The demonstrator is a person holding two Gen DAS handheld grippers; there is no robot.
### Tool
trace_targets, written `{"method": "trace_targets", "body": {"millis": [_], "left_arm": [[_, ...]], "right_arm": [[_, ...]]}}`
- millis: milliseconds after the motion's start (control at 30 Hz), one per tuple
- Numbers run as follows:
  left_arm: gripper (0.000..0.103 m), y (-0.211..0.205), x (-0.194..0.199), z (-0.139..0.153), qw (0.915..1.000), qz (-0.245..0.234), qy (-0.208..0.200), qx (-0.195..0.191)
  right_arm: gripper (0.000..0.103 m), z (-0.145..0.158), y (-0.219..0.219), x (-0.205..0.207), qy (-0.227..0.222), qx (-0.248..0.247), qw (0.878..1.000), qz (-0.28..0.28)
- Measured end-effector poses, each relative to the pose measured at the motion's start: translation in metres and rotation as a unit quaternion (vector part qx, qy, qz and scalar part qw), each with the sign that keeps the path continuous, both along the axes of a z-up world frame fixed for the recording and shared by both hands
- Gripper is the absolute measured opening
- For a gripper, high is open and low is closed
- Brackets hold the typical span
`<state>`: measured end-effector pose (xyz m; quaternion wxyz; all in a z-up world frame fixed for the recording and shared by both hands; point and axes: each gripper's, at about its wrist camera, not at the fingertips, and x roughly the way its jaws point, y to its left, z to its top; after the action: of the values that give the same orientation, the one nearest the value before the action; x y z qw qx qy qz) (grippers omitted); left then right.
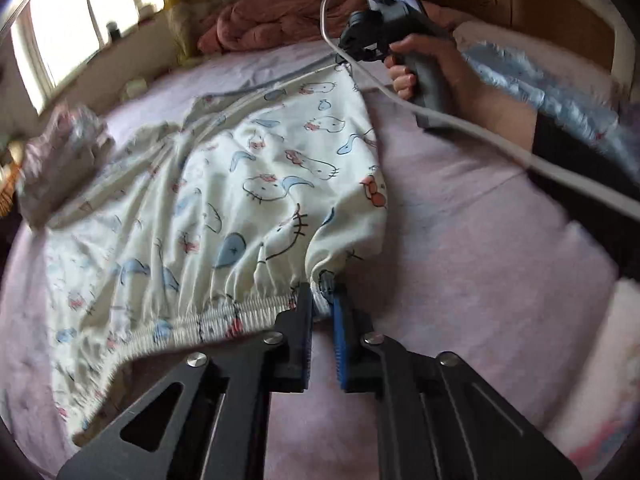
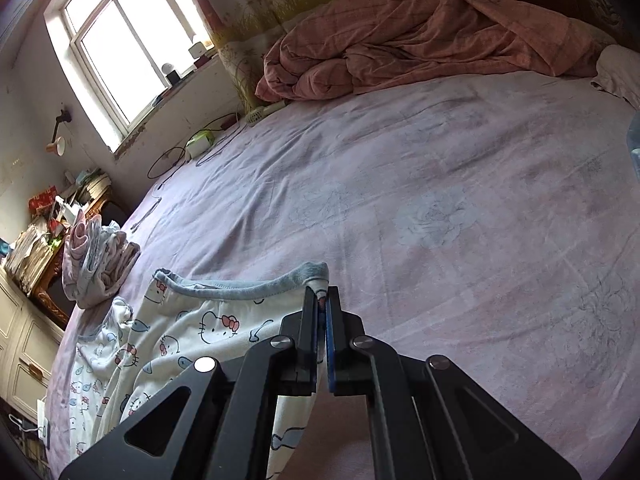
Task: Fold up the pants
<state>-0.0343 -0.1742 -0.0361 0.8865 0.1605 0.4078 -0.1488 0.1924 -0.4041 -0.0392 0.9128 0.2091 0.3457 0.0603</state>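
White pants (image 1: 240,184) with a cat and fish print lie spread on the pink bed sheet (image 1: 460,240). My left gripper (image 1: 323,296) is shut on the right end of the gathered elastic waistband, with cloth bunched between its pads. At the far end of the pants a hand (image 1: 432,68) holds my right gripper (image 1: 346,60). In the right wrist view that right gripper (image 2: 323,300) is shut on the grey-trimmed leg hem of the pants (image 2: 208,320), lifting it slightly off the sheet (image 2: 440,200).
A rumpled salmon quilt (image 2: 420,32) lies at the head of the bed. A pile of folded clothes (image 2: 100,264) sits at the bed's left edge. A white cable (image 1: 480,136) trails from the right gripper. Cords and a small box (image 2: 200,144) lie under the window.
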Motion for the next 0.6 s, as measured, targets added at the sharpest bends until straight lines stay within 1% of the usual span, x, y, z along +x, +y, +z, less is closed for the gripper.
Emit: {"method": "trace_targets", "body": {"millis": [33,100,233,300,367,400,467,533,567,600], "left_arm": [[0.008,-0.002,-0.004,0.001,0.9999,-0.007,-0.009,0.003],[0.007,-0.003,-0.010,0.006,0.9996,-0.024,-0.009,-0.011],[0.007,-0.004,-0.019,0.012,0.9977,-0.053,0.016,-0.039],[0.007,-0.005,-0.023,0.014,0.9976,-0.056,0.018,-0.037],[0.007,-0.005,-0.027,0.017,0.9981,-0.057,0.009,-0.021],[0.007,-0.004,-0.028,0.019,0.9982,-0.057,0.008,-0.018],[0.007,0.001,-0.026,0.018,0.9985,-0.050,0.015,-0.019],[0.008,0.003,-0.029,0.011,0.9987,-0.043,0.021,-0.015],[0.008,0.003,-0.028,0.007,0.9987,-0.043,0.024,-0.015],[0.009,0.003,-0.028,0.005,0.9986,-0.044,0.024,-0.019]], "right_arm": [[0.003,-0.001,-0.001,0.000,0.002,0.002,1.000,-0.002],[0.003,-0.001,-0.004,0.002,0.006,0.008,1.000,-0.008],[0.002,0.006,-0.017,-0.003,-0.007,0.016,0.999,-0.031],[0.002,0.013,-0.028,-0.010,-0.019,0.021,0.999,-0.045],[0.002,0.017,-0.041,-0.013,-0.021,0.039,0.998,-0.043],[0.002,0.017,-0.044,-0.012,-0.016,0.047,0.998,-0.032],[0.002,0.011,-0.047,-0.006,0.006,0.076,0.997,0.010],[0.002,-0.002,-0.048,0.000,0.032,0.109,0.993,0.016],[0.004,-0.010,-0.045,0.005,0.052,0.118,0.991,0.023],[0.007,-0.016,-0.040,0.008,0.070,0.116,0.990,0.034]]}}
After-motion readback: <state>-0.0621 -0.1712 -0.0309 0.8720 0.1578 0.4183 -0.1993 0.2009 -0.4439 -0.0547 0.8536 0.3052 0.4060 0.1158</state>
